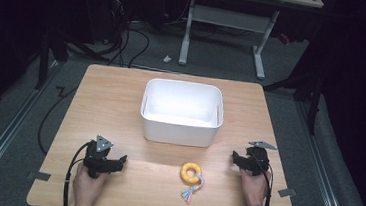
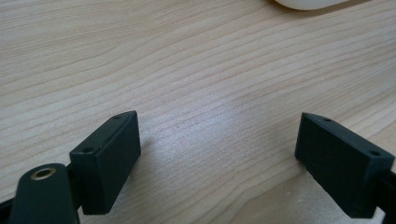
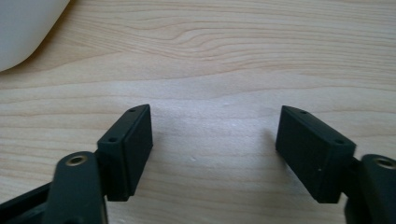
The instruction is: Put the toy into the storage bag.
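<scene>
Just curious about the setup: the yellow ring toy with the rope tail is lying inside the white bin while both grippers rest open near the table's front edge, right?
Not quite. The yellow ring toy lies on the table in front of the white bin, between the left gripper and the right gripper, as the high view shows. Both grippers do rest open near the front edge.

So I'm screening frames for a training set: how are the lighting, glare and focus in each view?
High view: room dark, table evenly lit, white bin overexposed inside, yellow ring toy slightly soft. Left gripper view: wood grain sharp, jaws apart with soft shadows beneath, a pale sheen between them. Right gripper view: similar, bin corner blurred at the upper left.
</scene>
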A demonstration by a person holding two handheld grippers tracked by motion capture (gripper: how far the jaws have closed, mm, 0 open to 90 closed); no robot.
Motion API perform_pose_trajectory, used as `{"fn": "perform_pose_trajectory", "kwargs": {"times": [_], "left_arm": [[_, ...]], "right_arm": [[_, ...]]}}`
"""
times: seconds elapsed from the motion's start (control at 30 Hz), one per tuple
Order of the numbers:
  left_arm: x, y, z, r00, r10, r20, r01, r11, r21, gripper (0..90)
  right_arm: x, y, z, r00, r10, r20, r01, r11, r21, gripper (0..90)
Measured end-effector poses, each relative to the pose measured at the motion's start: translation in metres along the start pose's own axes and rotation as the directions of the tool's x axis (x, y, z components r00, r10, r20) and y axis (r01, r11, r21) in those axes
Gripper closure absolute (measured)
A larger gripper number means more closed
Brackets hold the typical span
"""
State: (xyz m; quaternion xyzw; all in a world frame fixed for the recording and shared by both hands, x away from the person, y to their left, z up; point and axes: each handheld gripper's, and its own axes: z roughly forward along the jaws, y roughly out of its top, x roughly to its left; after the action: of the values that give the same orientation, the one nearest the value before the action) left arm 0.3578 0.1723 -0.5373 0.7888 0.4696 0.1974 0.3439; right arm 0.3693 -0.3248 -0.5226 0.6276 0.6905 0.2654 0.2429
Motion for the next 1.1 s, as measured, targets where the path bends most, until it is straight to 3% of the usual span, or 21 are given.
{"fn": "perform_pose_trajectory", "kwargs": {"times": [0.2,0.3,0.67,0.83,1.07,1.1], "left_arm": [[0.0,0.0,0.0,1.0,0.0,0.0,0.0,1.0,0.0,14.4],[0.0,0.0,0.0,1.0,0.0,0.0,0.0,1.0,0.0,14.4],[0.0,0.0,0.0,1.0,0.0,0.0,0.0,1.0,0.0,14.4],[0.0,0.0,0.0,1.0,0.0,0.0,0.0,1.0,0.0,14.4],[0.0,0.0,0.0,1.0,0.0,0.0,0.0,1.0,0.0,14.4],[0.0,0.0,0.0,1.0,0.0,0.0,0.0,1.0,0.0,14.4]], "right_arm": [[-0.002,0.0,-0.008,0.9995,0.004,-0.032,-0.004,1.0,-0.01,30.1],[-0.003,0.0,-0.013,0.9972,-0.001,-0.075,-0.001,1.0,-0.02,29.6],[0.0,-0.001,-0.021,0.9917,-0.026,-0.126,0.024,0.999,-0.023,35.2],[0.004,0.0,-0.026,0.9824,-0.063,-0.176,0.06,0.998,-0.024,39.6],[0.01,0.005,-0.033,0.9745,-0.087,-0.207,0.083,0.996,-0.027,41.8],[0.011,0.007,-0.036,0.97,-0.097,-0.223,0.094,0.995,-0.022,47.3]]}}
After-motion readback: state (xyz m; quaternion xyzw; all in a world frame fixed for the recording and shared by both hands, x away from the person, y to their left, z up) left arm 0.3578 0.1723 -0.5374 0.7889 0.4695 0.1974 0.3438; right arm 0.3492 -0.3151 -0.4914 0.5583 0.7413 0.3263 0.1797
